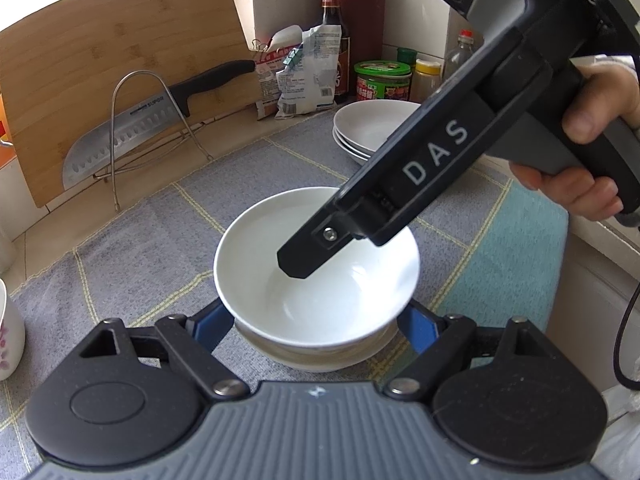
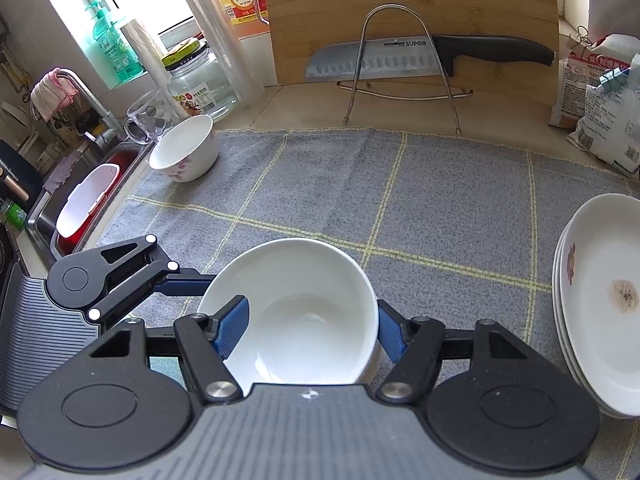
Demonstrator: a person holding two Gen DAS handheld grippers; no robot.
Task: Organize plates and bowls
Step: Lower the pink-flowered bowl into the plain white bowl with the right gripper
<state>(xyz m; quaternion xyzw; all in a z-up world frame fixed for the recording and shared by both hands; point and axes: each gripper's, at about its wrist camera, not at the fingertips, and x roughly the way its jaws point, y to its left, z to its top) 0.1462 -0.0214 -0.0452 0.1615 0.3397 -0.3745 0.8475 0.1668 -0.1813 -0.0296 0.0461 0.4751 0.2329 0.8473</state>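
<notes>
A white bowl [image 1: 316, 264] sits nested in another white bowl [image 1: 316, 356] on the grey checked cloth [image 1: 160, 240]. My left gripper [image 1: 316, 320] is open, its blue fingers on either side of the stack. My right gripper [image 2: 308, 324] straddles the top bowl's [image 2: 296, 308] rim, one blue finger [image 2: 234, 328] inside, the other outside; whether it pinches is unclear. In the left wrist view its black finger [image 1: 304, 256] reaches into the bowl. A stack of white plates [image 2: 600, 300] lies at right, also seen behind the bowls [image 1: 368, 128]. A flowered bowl [image 2: 186, 148] stands far left.
A bamboo cutting board [image 2: 412, 8] and a knife [image 2: 420, 56] on a wire rack [image 2: 400, 68] stand at the back. Jars and bottles [image 1: 382, 80] and food bags [image 2: 600, 112] are at the back right. A sink [image 2: 80, 200], glass jar [image 2: 200, 80] and mug [image 2: 146, 120] are left.
</notes>
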